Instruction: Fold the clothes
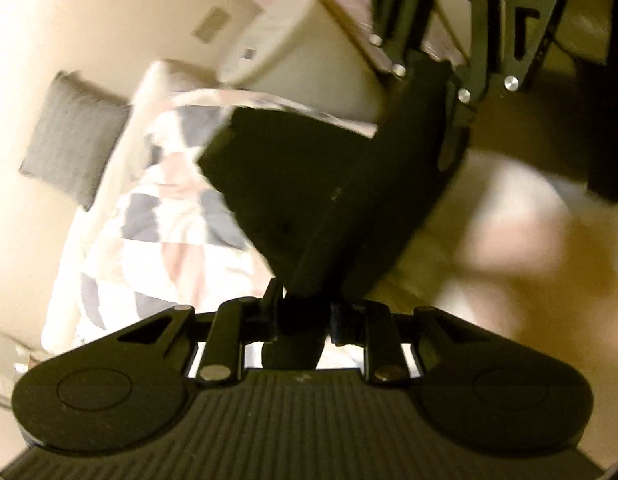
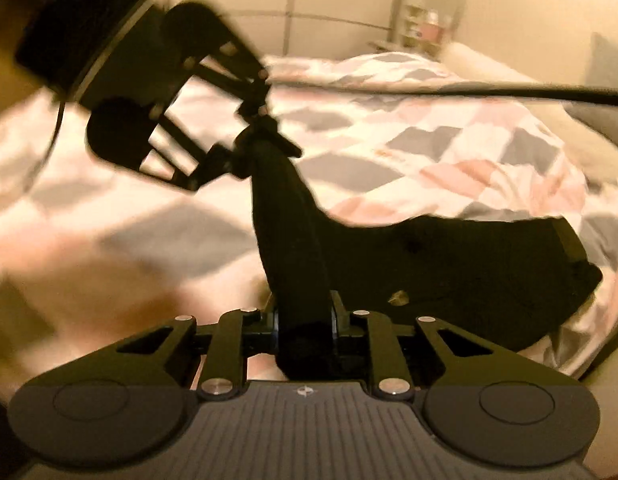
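left wrist: close, facing bed (image 1: 157, 216) | right wrist: close, facing bed | shared: bed

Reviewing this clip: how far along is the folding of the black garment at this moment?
Done: both grippers have hold of the black garment; the left gripper and right gripper are each shut on bunched cloth. In hand: the garment hangs stretched between them, its far end draping onto the checked bedspread. Left: no neat fold shows yet; it remains to be laid flat and folded.

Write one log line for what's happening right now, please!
step: folding | left gripper: jaws shut on black garment | right gripper: jaws shut on black garment | garment: stretched between both, above checked bedspread
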Demonstrator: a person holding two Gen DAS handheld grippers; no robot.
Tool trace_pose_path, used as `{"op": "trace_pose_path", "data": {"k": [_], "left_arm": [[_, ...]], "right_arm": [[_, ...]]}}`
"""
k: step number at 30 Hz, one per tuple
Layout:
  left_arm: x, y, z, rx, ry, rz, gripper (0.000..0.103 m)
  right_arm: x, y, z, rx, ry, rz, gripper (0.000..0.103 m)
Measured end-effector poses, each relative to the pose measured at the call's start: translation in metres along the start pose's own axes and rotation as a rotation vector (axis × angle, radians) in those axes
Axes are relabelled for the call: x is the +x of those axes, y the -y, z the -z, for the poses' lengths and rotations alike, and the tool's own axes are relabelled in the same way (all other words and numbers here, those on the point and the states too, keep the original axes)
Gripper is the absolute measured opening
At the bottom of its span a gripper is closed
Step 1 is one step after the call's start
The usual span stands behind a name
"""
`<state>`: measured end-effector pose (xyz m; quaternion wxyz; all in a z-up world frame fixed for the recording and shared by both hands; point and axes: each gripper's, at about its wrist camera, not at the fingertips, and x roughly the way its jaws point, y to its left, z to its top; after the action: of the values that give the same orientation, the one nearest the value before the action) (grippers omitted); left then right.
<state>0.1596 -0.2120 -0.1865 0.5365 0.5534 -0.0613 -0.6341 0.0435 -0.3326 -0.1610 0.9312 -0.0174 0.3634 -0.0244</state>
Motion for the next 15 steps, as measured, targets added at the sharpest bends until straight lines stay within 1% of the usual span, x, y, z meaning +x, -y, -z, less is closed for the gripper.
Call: {"op": "trace_pose_path", "data": {"k": [2,6,9,11,14,15], "left_arm": [[0.011,-0.028,-0.025,-0.032,0.011,-0.027,0.020],[0.053,-0.076,-0.071,-0.090,-0.001,-0.069,0.020],[0.100,-0.109,-0.107,-0.143,-0.028,-0.088,0.021],[0.133,-0.127,-0.125,-0.185,-0.054,-0.092,0.020],[0.193,-0.152,-0.150,-0.233,-0.116,-0.070,0.021],[0.212,-0.159,-0.154,-0.249,-0.136,-0.054,0.021]], "right_arm": [[-0.009,0.041,-0.014,0.078,0.021,-0.036,0.020],[-0.016,0.134,-0.033,0.197,0.060,-0.074,0.019],[-0.009,0.209,-0.038,0.257,0.069,-0.097,0.019],[-0.002,0.256,-0.036,0.286,0.055,-0.115,0.019],[0.022,0.322,-0.027,0.368,0.021,-0.160,0.019],[0.031,0.343,-0.023,0.398,0.008,-0.176,0.019]]}}
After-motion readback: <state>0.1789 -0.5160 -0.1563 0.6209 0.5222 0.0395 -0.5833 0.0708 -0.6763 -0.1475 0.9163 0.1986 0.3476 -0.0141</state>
